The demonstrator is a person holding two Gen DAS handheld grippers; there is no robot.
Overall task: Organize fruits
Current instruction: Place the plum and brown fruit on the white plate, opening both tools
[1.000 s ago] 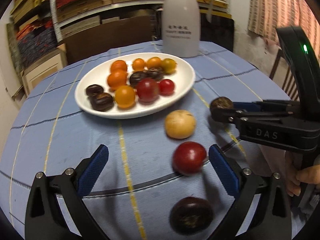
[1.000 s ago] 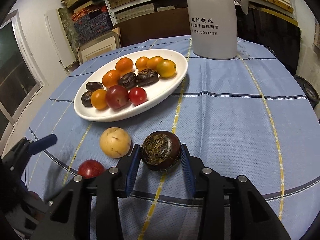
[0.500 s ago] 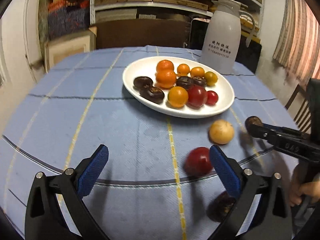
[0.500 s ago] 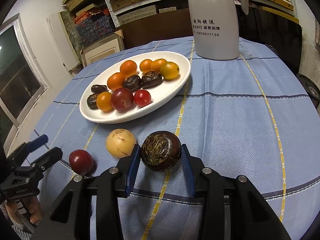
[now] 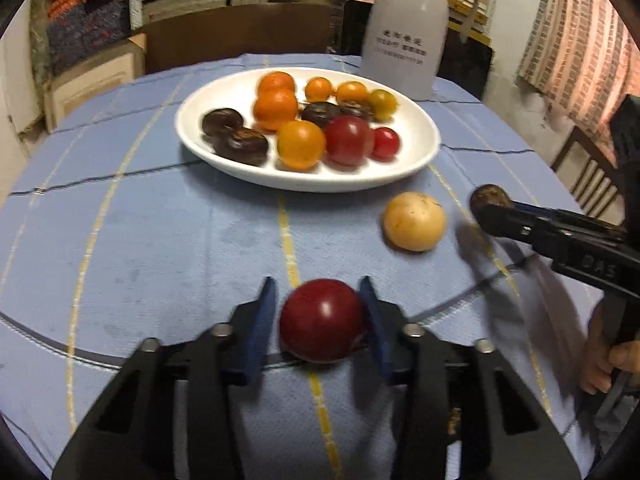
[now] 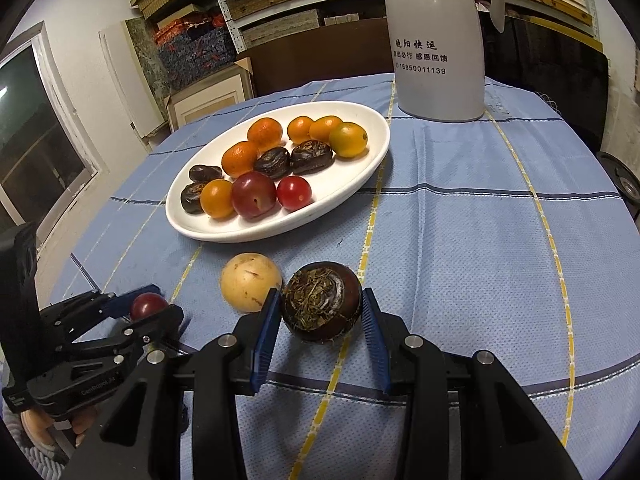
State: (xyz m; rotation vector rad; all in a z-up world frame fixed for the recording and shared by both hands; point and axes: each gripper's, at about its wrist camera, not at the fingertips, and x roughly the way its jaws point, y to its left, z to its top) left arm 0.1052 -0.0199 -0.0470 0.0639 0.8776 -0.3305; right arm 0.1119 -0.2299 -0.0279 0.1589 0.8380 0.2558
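Observation:
A white plate (image 5: pixel 416 160) (image 6: pixel 360 184) holds several orange, red and dark brown fruits. My left gripper (image 5: pixel 320 316) (image 6: pixel 150 306) is shut on a red plum (image 5: pixel 322 320) (image 6: pixel 146 305) near the table's front. My right gripper (image 6: pixel 320 308) (image 5: pixel 486 208) is shut on a dark brown water chestnut (image 6: pixel 322 300) (image 5: pixel 490 197) and holds it just above the cloth. A pale yellow round fruit (image 5: pixel 414 221) (image 6: pixel 250 287) lies on the blue tablecloth between the two grippers, in front of the plate.
A tall white thermos jug (image 5: pixel 406 28) (image 6: pixel 438 40) stands behind the plate at the right. The round table has a blue checked cloth (image 5: pixel 160 248). Shelves and boxes stand behind the table, and a chair (image 5: pixel 588 176) at the right.
My left gripper has moved right onto the red plum and closed on it. My right gripper still holds the water chestnut, barely moved.

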